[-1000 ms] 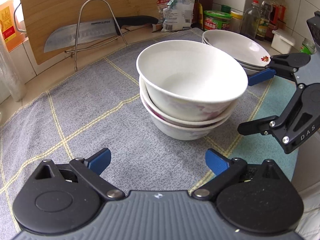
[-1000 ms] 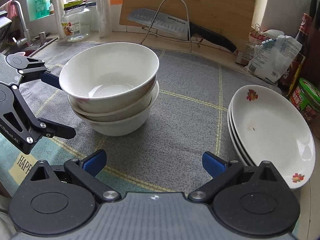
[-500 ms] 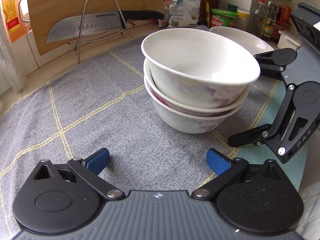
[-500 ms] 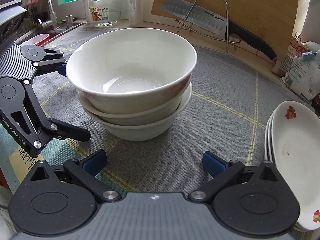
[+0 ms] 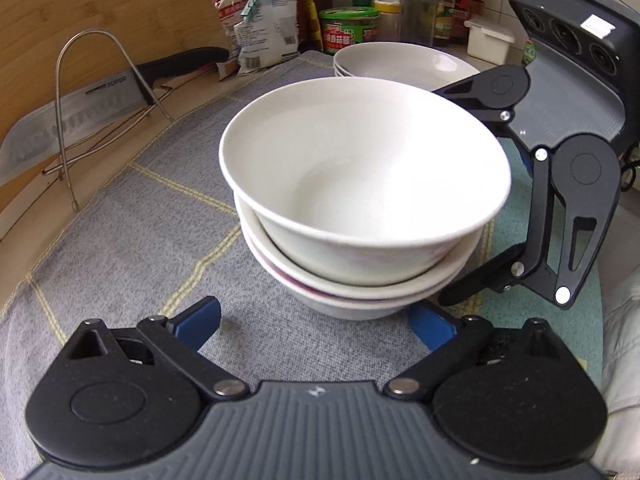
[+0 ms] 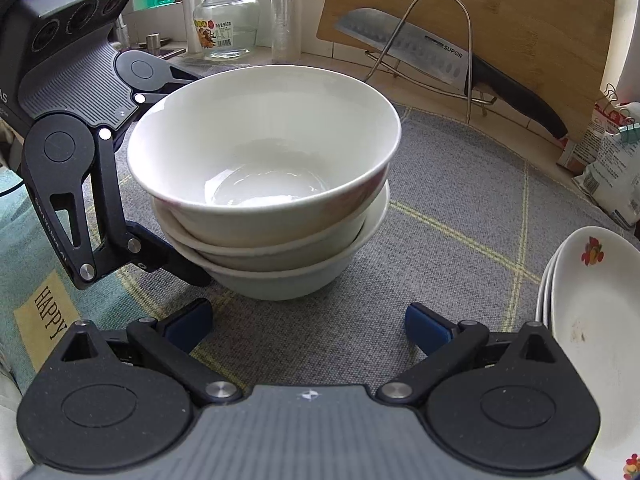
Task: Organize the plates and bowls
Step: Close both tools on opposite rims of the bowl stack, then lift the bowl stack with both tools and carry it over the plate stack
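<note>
A: Where do the bowls sit?

B: A stack of 3 white bowls (image 5: pixel 360 216) stands on the grey checked cloth (image 5: pixel 120 232) that covers the table, about midway across it. The top bowl (image 6: pixel 264 148) tilts a little inside the 2 below.

A: And the plates?

B: A pile of white plates (image 6: pixel 592 312) with small fruit prints lies toward the cloth's right edge in the right wrist view, well apart from the bowls. From the left wrist view the same pile shows behind the bowls, near the far corner by the jars.

A: How do the tools stand?

B: The left tool (image 5: pixel 316 322) has its blue pads (image 5: pixel 200 320) wide apart, though its jaws have just been closing a little. The base of the bowl stack sits just ahead of the gap, nearer the right pad; I cannot tell whether that pad touches it. The right tool (image 6: pixel 308 320) also has its pads spread, nothing pressed between them, the stack just in front. Each tool flanks the stack from its own side.

A: Anything behind?

B: A cleaver (image 6: pixel 404 52) rests on a wire rack (image 6: pixel 440 36) against a wooden board (image 6: pixel 500 4) at the back edge
</note>
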Demonstrator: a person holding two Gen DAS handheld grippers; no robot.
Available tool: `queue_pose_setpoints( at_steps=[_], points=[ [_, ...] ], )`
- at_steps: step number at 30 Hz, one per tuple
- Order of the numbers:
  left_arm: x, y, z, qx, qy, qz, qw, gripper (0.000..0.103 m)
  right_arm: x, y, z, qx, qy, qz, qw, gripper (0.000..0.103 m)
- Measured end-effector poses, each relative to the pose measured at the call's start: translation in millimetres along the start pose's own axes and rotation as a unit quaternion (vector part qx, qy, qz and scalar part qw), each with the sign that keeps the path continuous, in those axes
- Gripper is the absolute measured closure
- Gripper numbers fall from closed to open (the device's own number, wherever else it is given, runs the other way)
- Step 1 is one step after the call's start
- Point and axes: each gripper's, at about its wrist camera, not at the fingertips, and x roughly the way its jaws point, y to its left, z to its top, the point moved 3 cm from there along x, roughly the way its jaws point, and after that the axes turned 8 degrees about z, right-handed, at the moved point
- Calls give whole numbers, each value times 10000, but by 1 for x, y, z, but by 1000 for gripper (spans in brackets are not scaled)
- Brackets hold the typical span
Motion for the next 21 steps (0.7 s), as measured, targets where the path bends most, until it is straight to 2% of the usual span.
queue_pose_setpoints(
  at_steps=[4, 7, 9, 12, 21],
  points=[
    [3, -1, 3, 300, 17, -316, 9990, 13, 1, -4, 7, -75, 60, 10, 10000, 0],
    [4, -3, 6, 604, 14, -435, 9972, 18, -3, -7, 12, -209, -18, 171, 9996, 2],
    [5, -4, 9, 782, 16, -549, 9954, 23, -5, -5, 14, -334, 18, 293, 9990, 9],
    [6, -4, 10, 943, 36, -636, 9935, 24, -7, 1, 16, -638, 53, 348, 9973, 17],
    [15, -3, 13, 1116, 22, -786, 9906, 24, -8, 7, 25, -1017, 228, 451, 9935, 25]
  ],
)
